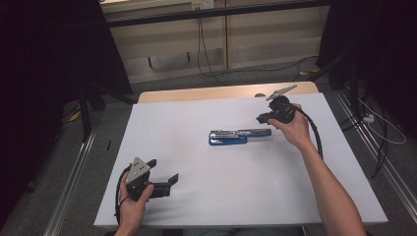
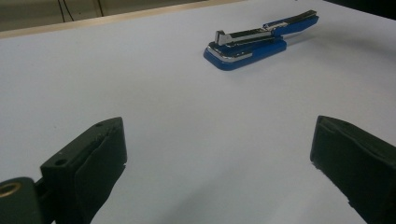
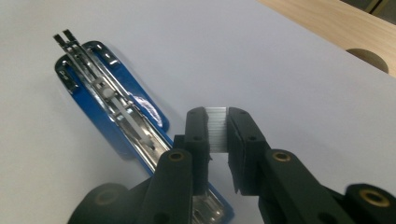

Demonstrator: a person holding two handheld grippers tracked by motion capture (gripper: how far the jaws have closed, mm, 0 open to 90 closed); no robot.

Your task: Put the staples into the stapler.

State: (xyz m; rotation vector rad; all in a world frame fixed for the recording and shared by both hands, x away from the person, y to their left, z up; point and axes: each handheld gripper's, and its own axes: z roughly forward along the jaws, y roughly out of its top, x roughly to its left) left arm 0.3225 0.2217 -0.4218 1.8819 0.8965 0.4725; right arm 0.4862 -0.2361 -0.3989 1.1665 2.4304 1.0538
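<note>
the right gripper (image 3: pixel 217 135) pinched a strip of staples (image 3: pixel 217 128) above the opened blue stapler (image 1: pixel 238 135) lying mid-table, likely for loading; the left gripper (image 1: pixel 164 172) rested open, well apart.

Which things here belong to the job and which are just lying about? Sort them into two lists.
Part of the job:
- blue stapler, opened out flat on the table
- strip of staples, clamped in the right gripper
- left gripper, open, resting near the table's front edge

Lying about:
- white sheet covering the table
- cables on the floor behind
</note>
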